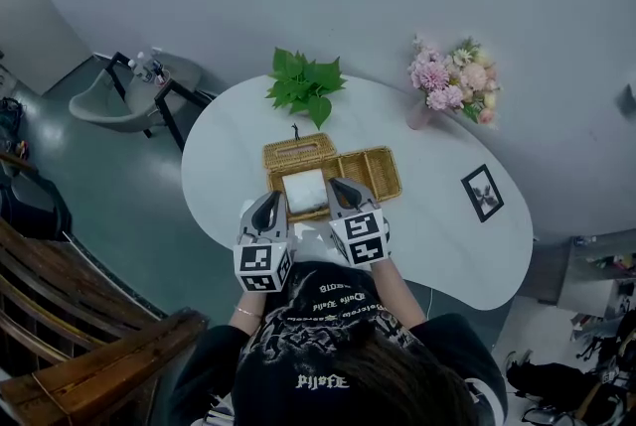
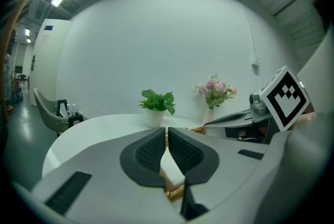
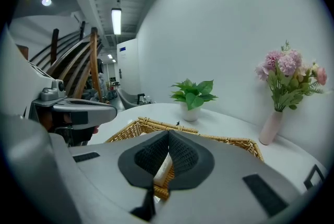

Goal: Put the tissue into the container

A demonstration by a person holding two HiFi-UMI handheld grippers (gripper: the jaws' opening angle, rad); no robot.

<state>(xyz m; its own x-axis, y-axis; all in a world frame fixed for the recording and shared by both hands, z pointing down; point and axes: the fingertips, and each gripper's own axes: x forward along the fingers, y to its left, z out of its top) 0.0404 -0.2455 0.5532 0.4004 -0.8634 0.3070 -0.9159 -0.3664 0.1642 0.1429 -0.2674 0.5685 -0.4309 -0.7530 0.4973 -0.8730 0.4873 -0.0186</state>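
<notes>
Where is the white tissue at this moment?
In the head view, the tissue lies in the left compartment of the wicker container, between the left gripper and the right gripper.

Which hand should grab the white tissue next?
Probably right: the right hand-held gripper sits over the basket beside the tissue; the left hand-held gripper is at its rim. Both are shut.
</notes>
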